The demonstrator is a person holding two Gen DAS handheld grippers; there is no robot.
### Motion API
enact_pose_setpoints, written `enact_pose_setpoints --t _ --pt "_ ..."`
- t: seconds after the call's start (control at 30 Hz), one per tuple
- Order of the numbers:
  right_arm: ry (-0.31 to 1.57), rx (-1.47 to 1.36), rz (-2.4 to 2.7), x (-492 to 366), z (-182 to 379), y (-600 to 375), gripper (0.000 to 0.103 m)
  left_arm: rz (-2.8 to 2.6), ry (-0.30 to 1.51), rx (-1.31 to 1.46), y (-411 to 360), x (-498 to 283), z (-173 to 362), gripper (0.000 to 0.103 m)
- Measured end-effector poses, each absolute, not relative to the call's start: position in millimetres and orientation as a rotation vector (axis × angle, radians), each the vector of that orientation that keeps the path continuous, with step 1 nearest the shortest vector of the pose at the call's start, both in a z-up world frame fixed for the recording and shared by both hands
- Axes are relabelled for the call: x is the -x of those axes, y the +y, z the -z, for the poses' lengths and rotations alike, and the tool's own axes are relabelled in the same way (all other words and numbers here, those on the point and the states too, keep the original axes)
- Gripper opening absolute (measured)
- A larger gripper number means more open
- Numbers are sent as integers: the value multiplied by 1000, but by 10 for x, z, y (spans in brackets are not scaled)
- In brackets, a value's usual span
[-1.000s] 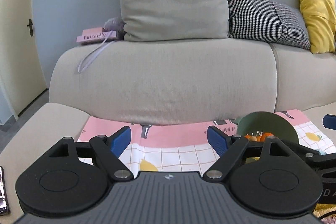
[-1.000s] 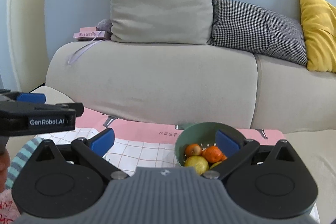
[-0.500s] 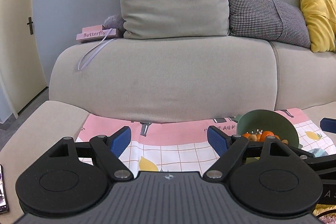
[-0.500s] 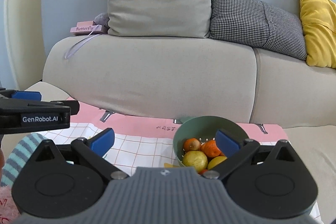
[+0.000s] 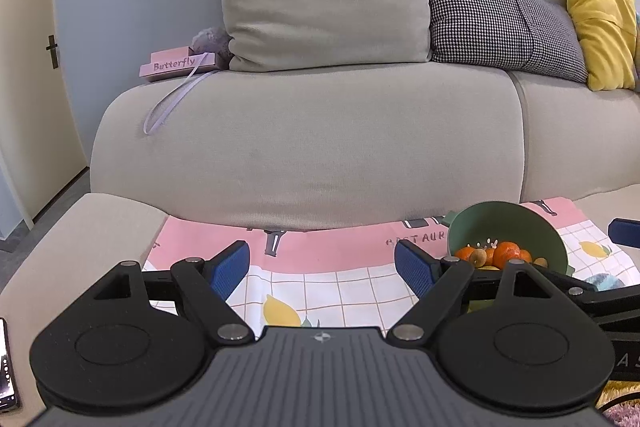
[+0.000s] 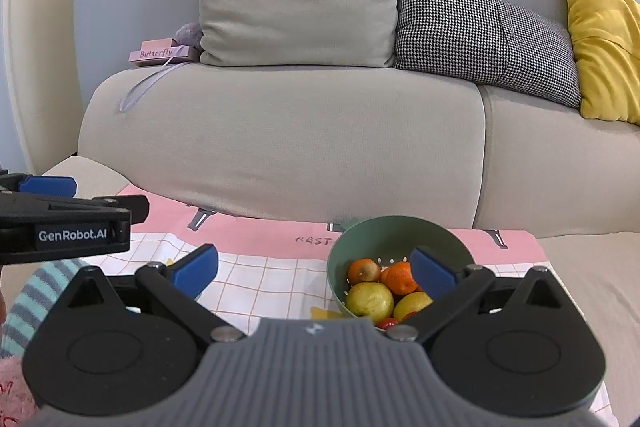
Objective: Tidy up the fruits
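A green bowl [image 6: 362, 234] sits on a pink and white checked cloth [image 6: 264, 267] on the sofa seat. It holds oranges [image 6: 400, 277], a yellow-green apple [image 6: 369, 299] and other small fruits. My right gripper [image 6: 314, 269] is open and empty, its right finger over the bowl's near side. In the left wrist view the bowl [image 5: 506, 227] is at the right behind my right finger. My left gripper [image 5: 322, 265] is open and empty above the cloth [image 5: 320, 251], left of the bowl.
A beige sofa back [image 6: 280, 139] rises right behind the cloth, with grey, houndstooth and yellow cushions on top. A pink box marked Butterfly [image 5: 176, 65] lies on the sofa back. A phone [image 5: 6, 367] lies at the far left edge.
Both grippers have moved slightly forward and down, so the bowl and fruits look nearer and lower in view. Both stay open.
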State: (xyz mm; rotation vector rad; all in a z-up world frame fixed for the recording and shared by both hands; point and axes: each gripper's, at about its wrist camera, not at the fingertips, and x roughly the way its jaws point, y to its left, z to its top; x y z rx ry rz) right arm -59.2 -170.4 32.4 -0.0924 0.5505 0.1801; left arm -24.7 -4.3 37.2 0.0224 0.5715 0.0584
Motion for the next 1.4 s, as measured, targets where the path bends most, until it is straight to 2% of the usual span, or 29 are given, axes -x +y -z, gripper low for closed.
enact_pose_setpoints --t 1.4 --pt "579 81 -162 554 -279 -1759 99 -59 586 -35 -66 244 -353 96"
